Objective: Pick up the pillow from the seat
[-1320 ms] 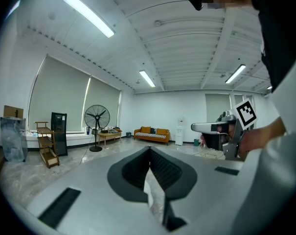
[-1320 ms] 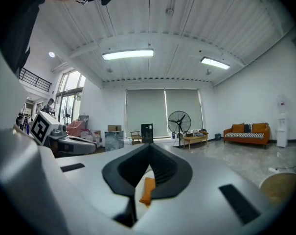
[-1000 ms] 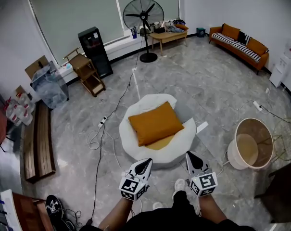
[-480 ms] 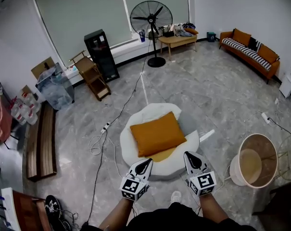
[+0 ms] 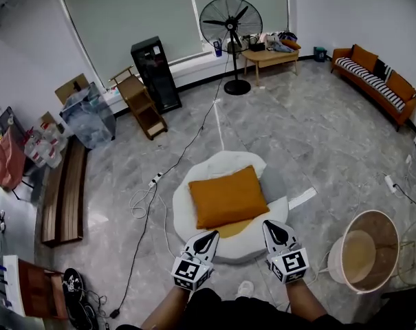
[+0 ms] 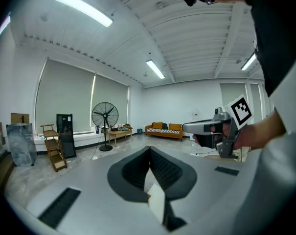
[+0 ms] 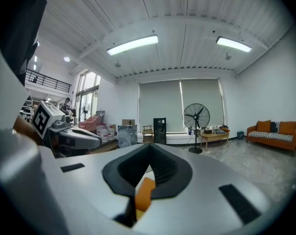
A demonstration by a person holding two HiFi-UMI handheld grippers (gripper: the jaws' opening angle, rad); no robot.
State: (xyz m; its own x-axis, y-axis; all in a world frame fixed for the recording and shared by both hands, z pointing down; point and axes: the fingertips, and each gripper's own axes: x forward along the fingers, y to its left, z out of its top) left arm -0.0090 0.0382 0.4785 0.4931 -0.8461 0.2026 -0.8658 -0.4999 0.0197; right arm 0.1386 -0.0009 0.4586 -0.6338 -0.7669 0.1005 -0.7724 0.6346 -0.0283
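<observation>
Here we are, standing over it: the orange pillow (image 5: 227, 196) lies flat on the middle of the round white seat (image 5: 230, 162), which sits low on the grey floor (image 5: 318, 136) – nothing on top of it and nothing pinning it, so it looks free to lift. The left tongs (image 5: 209, 236) and the right tongs (image 5: 271, 227) are held out in front of the body, nearly level, just short of the seat's near rim and set about as wide as the pillow's near edge. That spacing reads like a set-up for a two-sided grab, one corner each. Both pairs are pressed together with nothing in them – each gripper view shows the dark pads meeting in a line, the room beyond and no fabric caught. The right gripper view does show a sliver of orange below its pads, most likely the pillow further off. By my reckoning the pick has not begun: both tongs must part and dip towards that soft edge, and a limp cushion gripped at one corner would sag – hence two.
</observation>
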